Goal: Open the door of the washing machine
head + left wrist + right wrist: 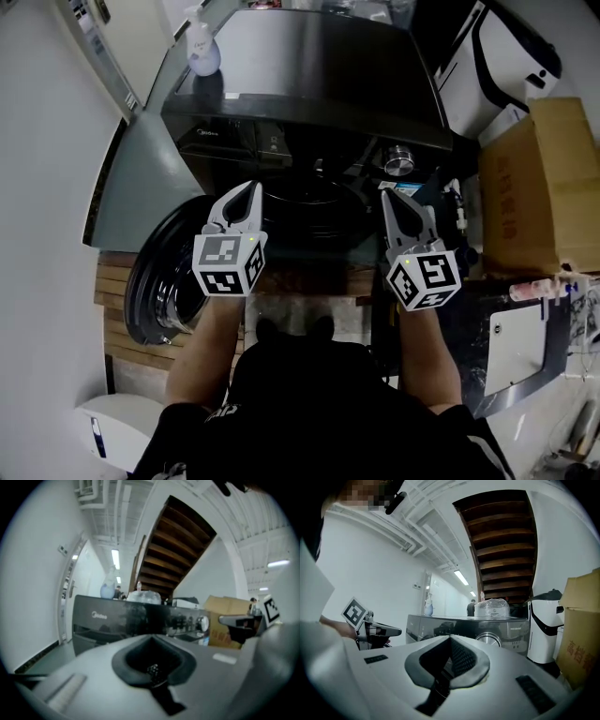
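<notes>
At the far left of the head view, the round door [167, 281] of the washing machine [309, 75] is seen swung out to the left, clear of the dark drum opening [314, 202]. It hangs over the wooden planks [120, 314] beneath the machine. A pump bottle [202, 52] is stood at the left rear corner of the machine's top.

The left hand-held gripper [251, 193] is held level just in front of the drum opening, right of the open door. Its jaws are pressed together and nothing is pinched between them, as is confirmed in the left gripper view [152, 667]. There the control panel [140, 618] of the machine is seen beyond the tips, apart from them.

The right hand-held gripper [391, 201] is held beside it, toward the right edge of the opening and below the silver knob [400, 160]. Its jaws are likewise closed on nothing in the right gripper view [450, 660]. The machine's front is seen ahead there, untouched.

To the right of the machine, a cardboard box [542, 187] is set on the floor. A white appliance [511, 56] is stood behind it.
</notes>
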Tool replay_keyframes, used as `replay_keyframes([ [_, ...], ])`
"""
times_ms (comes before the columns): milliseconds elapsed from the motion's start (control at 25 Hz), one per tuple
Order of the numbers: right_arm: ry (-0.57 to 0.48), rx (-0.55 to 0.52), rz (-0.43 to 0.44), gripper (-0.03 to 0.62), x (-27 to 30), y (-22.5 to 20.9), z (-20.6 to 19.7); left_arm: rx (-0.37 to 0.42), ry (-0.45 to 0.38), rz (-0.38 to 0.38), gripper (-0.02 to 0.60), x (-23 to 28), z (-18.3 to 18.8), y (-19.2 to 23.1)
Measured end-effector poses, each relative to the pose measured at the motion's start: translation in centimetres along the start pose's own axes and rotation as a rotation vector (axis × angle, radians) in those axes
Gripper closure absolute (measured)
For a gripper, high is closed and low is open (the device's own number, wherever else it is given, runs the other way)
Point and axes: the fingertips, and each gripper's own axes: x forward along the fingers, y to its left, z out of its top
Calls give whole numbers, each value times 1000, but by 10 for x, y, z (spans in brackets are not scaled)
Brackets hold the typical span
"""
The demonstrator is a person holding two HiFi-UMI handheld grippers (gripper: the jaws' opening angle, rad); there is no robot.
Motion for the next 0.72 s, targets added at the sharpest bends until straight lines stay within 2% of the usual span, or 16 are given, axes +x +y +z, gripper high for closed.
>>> replay_keyframes([
  [120, -4, -22, 2, 603, 0, -5, 5, 58, 19, -37, 575, 14, 2, -8],
  [200, -11, -51, 10, 603, 2, -7, 12, 71, 17, -50, 575, 21, 11, -8],
  [400, -49, -51, 1, 603, 4, -16, 29, 15, -30, -25, 575, 22, 33, -2],
  [560, -62, -42, -5, 603, -2, -18, 29, -9, -34, -34, 575, 16, 29, 0],
  [720, -46, -33, -11, 603, -7, -22, 22, -18, -21, -7, 575, 8, 23, 16],
])
